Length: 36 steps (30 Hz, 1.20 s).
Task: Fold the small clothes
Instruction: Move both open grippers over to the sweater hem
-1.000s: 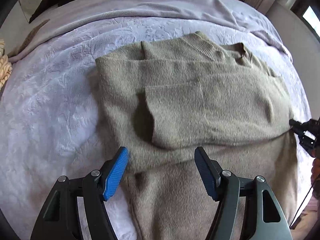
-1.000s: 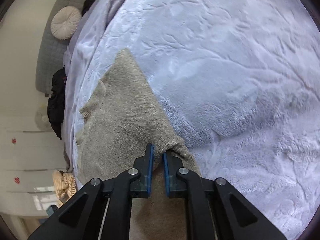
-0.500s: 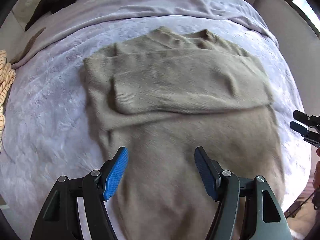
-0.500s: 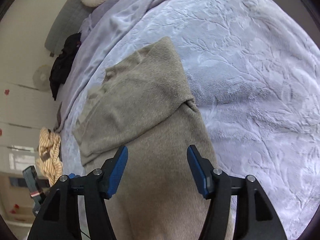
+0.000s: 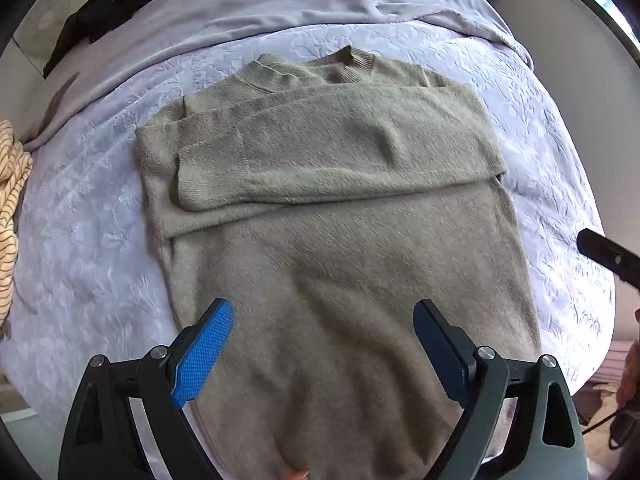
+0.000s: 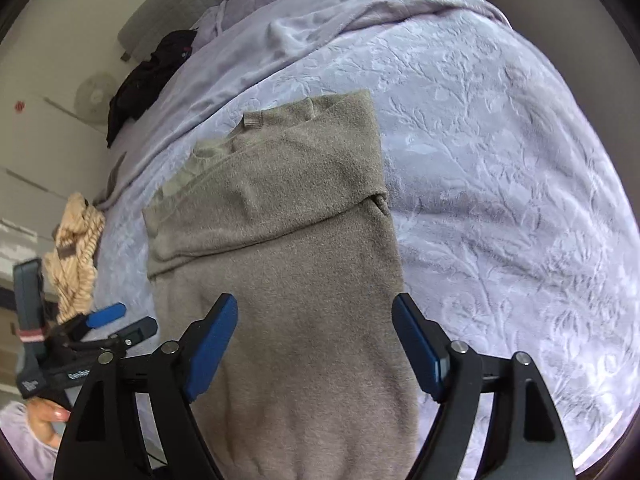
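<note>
Both tools, left (image 5: pixel 323 354) and right (image 6: pixel 315 346), just spread, empty above the sweater (image 5: pixel 332 216); its neck label (image 6: pixel 253 119) seems blank.

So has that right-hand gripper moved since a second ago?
Yes. The right gripper was clamped on the sweater's right edge; its jaws have just been opening, empty, and it has pulled back, the sweater and bedspread now looking farther away.

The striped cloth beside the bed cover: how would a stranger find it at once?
Start from the pale lilac embossed bed cover with the olive-brown knitted sweater spread on it. Go to the cover's left edge in the left wrist view: there lies a crumpled cream cloth with thin brown stripes, the only striped fabric there.
</note>
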Each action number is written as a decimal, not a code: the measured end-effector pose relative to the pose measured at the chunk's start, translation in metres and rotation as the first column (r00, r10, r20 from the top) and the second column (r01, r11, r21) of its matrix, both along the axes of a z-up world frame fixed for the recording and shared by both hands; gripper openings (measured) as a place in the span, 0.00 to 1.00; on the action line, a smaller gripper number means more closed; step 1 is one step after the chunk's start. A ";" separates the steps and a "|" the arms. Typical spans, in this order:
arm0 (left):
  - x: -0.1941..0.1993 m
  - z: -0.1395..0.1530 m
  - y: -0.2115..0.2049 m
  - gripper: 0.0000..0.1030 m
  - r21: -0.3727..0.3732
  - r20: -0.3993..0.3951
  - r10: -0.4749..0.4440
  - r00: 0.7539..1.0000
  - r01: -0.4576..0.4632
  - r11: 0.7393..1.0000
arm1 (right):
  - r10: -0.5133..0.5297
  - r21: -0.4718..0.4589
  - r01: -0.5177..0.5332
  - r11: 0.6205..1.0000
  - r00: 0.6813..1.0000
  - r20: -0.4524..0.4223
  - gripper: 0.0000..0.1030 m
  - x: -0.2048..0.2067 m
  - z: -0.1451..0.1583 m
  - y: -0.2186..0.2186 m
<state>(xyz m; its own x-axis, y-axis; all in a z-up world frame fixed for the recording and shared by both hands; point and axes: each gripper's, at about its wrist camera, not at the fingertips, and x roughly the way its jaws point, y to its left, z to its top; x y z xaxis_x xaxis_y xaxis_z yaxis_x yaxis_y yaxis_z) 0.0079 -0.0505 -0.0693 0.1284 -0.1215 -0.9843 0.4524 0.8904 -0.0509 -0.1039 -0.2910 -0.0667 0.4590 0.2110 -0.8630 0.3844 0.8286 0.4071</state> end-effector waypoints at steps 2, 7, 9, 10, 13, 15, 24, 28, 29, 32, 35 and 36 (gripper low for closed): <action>-0.004 0.004 -0.002 0.90 0.005 -0.004 0.012 1.000 -0.012 1.000 | 0.035 -0.053 -0.034 0.998 0.999 0.012 0.84 -0.001 0.004 0.007; -0.012 0.001 -0.007 0.90 0.051 -0.036 0.014 0.999 -0.012 0.999 | 0.143 -0.130 -0.137 0.982 0.989 0.037 1.00 -0.003 0.016 0.026; -0.018 0.003 -0.008 0.90 0.041 -0.046 0.005 0.999 -0.003 0.999 | 0.195 -0.124 -0.191 0.974 0.981 0.022 1.00 -0.001 0.017 0.033; -0.020 0.005 -0.009 0.90 0.040 -0.040 0.002 0.999 -0.001 0.999 | 0.211 -0.108 -0.209 0.972 0.977 0.011 1.00 -0.001 0.016 0.035; -0.029 0.011 -0.010 0.90 0.047 -0.020 0.006 1.000 -0.005 0.999 | 0.216 -0.047 -0.216 0.975 0.976 -0.012 1.00 -0.001 0.011 0.033; -0.033 0.013 -0.008 0.90 0.042 -0.010 0.022 1.000 -0.021 0.999 | 0.200 0.008 -0.199 0.980 0.980 -0.026 1.00 -0.004 0.006 0.026; -0.054 0.009 0.032 0.90 -0.004 -0.022 0.137 0.990 -0.137 0.991 | 0.130 0.103 -0.121 0.987 0.988 -0.084 1.00 -0.030 -0.010 0.002; -0.062 -0.002 0.059 0.90 -0.007 -0.047 0.179 0.983 -0.179 0.984 | 0.104 0.121 -0.092 0.988 0.989 -0.100 1.00 -0.039 -0.015 0.002; -0.064 -0.004 0.066 0.90 -0.009 -0.049 0.188 0.981 -0.188 0.982 | 0.097 0.125 -0.084 0.989 0.990 -0.106 1.00 -0.042 -0.017 0.003; -0.072 -0.011 0.092 0.90 -0.020 -0.055 0.210 0.976 -0.211 0.977 | 0.086 0.120 -0.072 0.990 0.990 -0.116 1.00 -0.047 -0.019 0.014; -0.079 -0.016 0.111 0.90 -0.024 -0.061 0.209 0.976 -0.210 0.977 | 0.076 0.096 -0.064 0.993 0.989 -0.124 1.00 -0.053 -0.021 0.031; -0.082 -0.020 0.120 0.90 -0.024 -0.060 0.203 0.977 -0.204 0.979 | 0.081 0.098 -0.069 0.993 0.989 -0.124 1.00 -0.055 -0.023 0.038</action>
